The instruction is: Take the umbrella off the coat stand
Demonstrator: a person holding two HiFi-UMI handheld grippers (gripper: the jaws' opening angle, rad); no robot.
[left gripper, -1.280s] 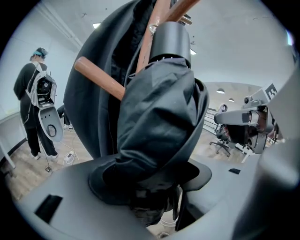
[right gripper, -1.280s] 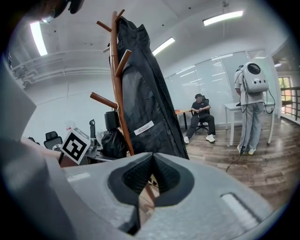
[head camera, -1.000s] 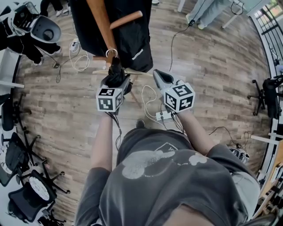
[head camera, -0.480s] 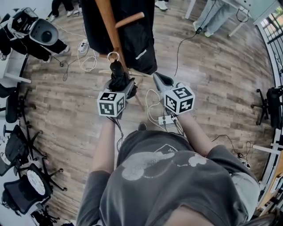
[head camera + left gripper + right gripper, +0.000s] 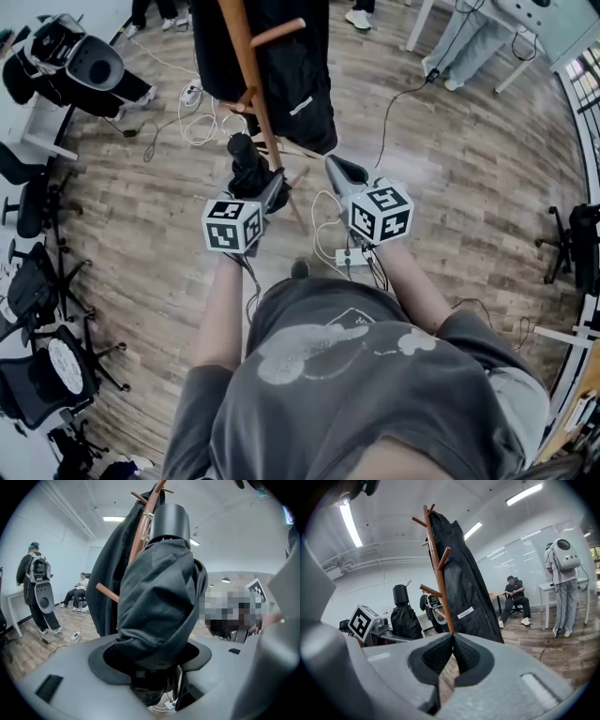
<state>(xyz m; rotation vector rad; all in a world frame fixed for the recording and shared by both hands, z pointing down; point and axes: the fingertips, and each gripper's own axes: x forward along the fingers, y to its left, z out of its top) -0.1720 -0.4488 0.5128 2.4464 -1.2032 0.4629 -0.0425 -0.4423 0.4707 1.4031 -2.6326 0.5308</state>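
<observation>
Left gripper [image 5: 152, 662]: we see its jaws pressed on the folded black umbrella [image 5: 159, 606].
Behind: we see a wooden coat stand [image 5: 142, 529] with a dark coat [image 5: 105, 592].

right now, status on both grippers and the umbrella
Left gripper shut on umbrella. Right gripper shut, empty. Umbrella off the coat stand, clear of its pegs. Black coat on the stand close by.

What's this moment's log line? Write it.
left gripper: shut on umbrella | right gripper: shut, empty | umbrella: clear of coat stand
</observation>
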